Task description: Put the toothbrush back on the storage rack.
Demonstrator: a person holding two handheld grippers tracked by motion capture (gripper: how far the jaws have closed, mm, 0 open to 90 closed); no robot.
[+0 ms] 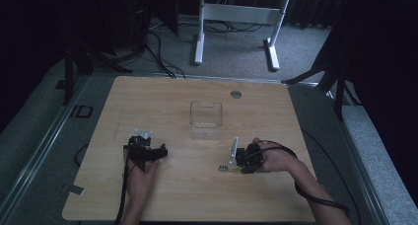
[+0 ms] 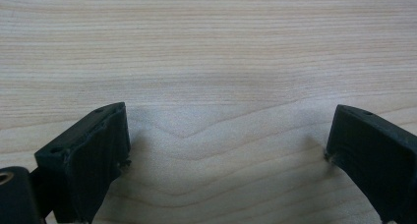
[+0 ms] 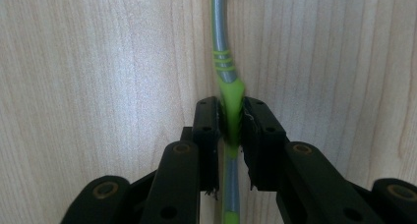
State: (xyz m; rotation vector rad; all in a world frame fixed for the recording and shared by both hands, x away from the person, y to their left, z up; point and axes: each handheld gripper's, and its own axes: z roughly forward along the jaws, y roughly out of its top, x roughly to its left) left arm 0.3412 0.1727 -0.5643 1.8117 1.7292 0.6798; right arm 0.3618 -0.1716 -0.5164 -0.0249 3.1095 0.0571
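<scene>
A slim green and grey handle (image 3: 222,62), much like a toothbrush's, lies flat on the wooden table (image 1: 197,185). My right gripper (image 3: 231,121) is shut on its green middle section, pads pressing from both sides. From above, the right gripper (image 1: 232,164) points left at the table's right-centre, and the handle's far end (image 1: 224,167) sticks out past its jaws. My left gripper (image 1: 146,153) rests at the left-centre of the table, held by a hand. In its own view the left gripper (image 2: 226,135) stands wide open over bare wood, nothing between the jaws.
A clear plastic box (image 1: 206,120) stands in the middle of the table, beyond both grippers. A round grey cap (image 1: 236,93) sits in the tabletop near the far edge. Beyond the table are white desk legs (image 1: 199,32) and cables on the floor.
</scene>
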